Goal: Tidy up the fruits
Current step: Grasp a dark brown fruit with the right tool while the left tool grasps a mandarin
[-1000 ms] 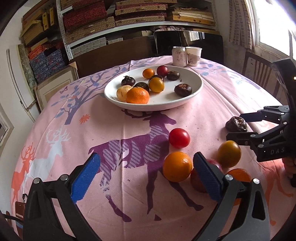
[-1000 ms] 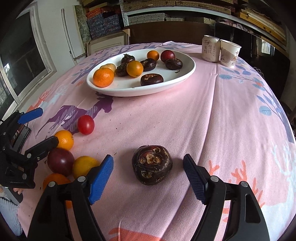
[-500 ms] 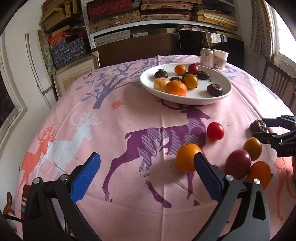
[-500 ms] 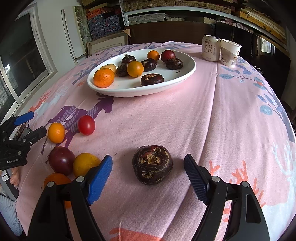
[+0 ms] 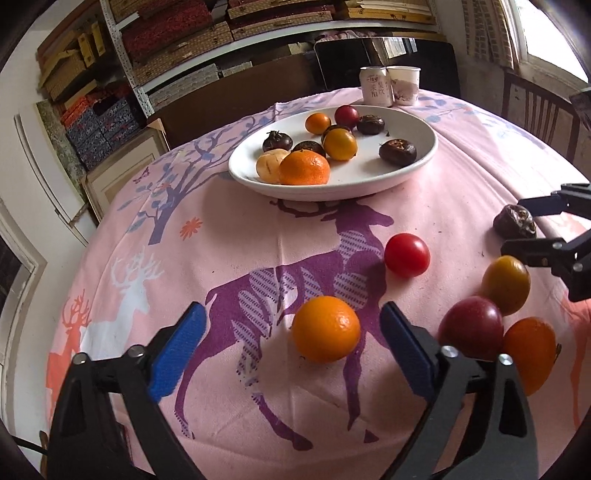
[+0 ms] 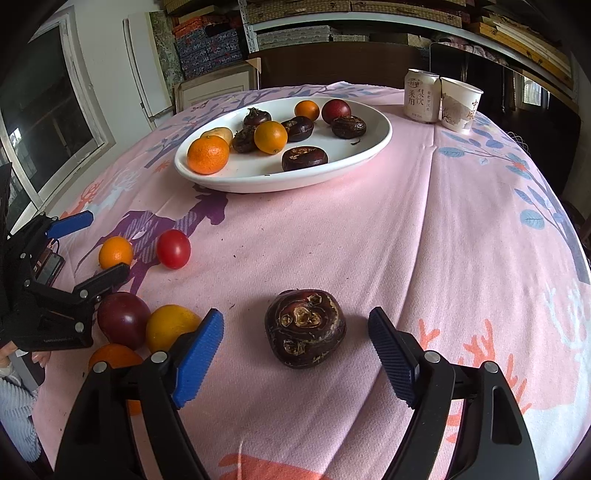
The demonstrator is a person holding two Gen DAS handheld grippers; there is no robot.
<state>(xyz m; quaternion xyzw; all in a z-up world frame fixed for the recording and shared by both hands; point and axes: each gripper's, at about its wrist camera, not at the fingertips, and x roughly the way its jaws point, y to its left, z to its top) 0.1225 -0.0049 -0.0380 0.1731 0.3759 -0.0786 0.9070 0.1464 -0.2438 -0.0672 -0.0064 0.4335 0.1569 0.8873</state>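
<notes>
Both hand-held grippers stand spread for pickup: left hand-held gripper [image 5: 291,332] brackets the orange [image 5: 325,329], right hand-held gripper [image 6: 295,336] brackets the water chestnut [image 6: 306,328], neither touching, plate [image 6: 369,155] awaiting them.

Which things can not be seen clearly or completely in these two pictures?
- Orange fruit, right wrist view: lower part hidden behind the right gripper's finger.
- Same fruit, left wrist view: partly behind the left gripper's finger.
- Can text: too small to read.
- Shelf boxes: contents not visible.
</notes>
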